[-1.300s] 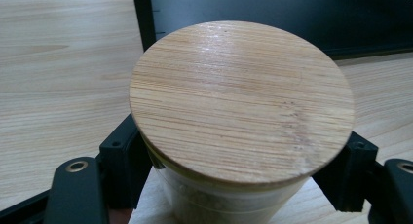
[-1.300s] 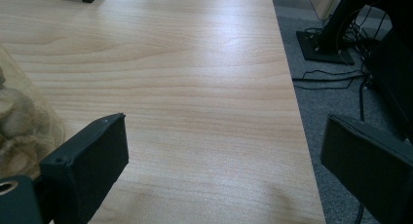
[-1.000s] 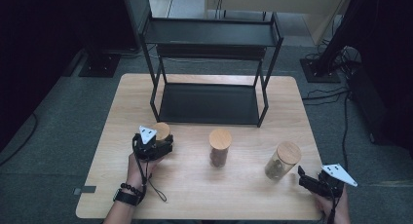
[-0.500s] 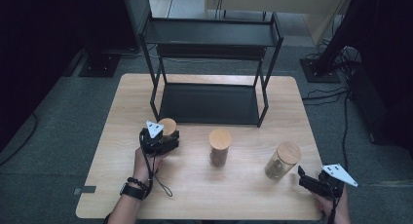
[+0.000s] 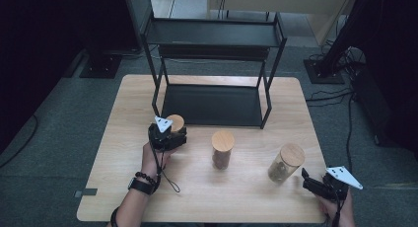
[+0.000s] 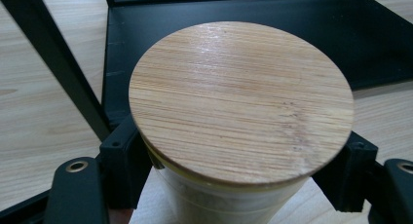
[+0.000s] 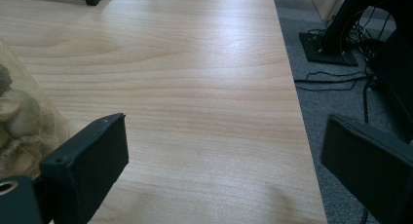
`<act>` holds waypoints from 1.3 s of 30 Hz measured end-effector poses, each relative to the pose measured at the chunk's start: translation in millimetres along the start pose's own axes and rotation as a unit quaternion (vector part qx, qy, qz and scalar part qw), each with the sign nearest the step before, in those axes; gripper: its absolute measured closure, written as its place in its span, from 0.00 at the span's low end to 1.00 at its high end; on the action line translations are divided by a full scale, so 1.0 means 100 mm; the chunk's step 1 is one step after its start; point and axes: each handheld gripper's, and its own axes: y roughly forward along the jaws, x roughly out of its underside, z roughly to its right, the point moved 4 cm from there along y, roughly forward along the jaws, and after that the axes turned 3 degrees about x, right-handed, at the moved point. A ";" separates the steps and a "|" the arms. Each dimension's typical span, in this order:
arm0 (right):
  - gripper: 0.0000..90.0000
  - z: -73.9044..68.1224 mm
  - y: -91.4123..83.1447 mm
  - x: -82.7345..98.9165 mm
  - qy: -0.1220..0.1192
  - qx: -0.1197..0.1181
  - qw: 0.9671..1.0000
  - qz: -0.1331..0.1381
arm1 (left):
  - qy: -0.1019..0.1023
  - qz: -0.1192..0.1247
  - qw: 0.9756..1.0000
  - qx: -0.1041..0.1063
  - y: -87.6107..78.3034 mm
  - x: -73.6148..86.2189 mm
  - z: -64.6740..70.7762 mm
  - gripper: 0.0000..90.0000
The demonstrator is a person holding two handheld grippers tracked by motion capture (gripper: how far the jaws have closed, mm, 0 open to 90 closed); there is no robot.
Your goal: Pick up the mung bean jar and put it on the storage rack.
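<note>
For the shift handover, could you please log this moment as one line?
left gripper: shut on bamboo-lidded glass jar | near: black metal shelf rack | right gripper: open, empty

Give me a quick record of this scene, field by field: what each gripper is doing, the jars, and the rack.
left gripper: shut on bamboo-lidded jar, near the rack's lower shelf
right gripper: open, holding nothing, at the table's near right corner
middle jar: upright on the table, untouched
right jar: beside the right gripper, apart from it
black rack: two shelves, nothing visible on them

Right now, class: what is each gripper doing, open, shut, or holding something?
Left gripper: shut on the jar.
Right gripper: open, holding nothing.
</note>
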 end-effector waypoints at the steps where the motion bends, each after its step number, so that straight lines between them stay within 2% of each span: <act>1: 0.04 0.00 0.00 0.00 0.000 0.000 1.000 0.000 | 0.001 0.000 1.000 0.000 0.01 -0.01 0.01 0.28; 7: 0.04 0.00 0.00 0.00 0.002 -0.003 1.000 0.001 | 0.000 0.000 1.000 -0.001 0.08 -0.09 0.03 0.28; 14: 0.04 0.01 0.00 0.00 0.003 -0.005 1.000 0.002 | -0.004 0.002 1.000 -0.008 0.15 -0.19 0.00 0.28; 28: 0.04 0.01 0.00 0.00 0.003 -0.006 1.000 0.002 | -0.003 0.003 1.000 -0.015 0.24 -0.30 -0.01 0.28; 39: 0.04 0.00 0.00 0.00 0.003 -0.009 1.000 0.001 | 0.001 -0.004 1.000 -0.020 0.39 -0.35 0.00 0.28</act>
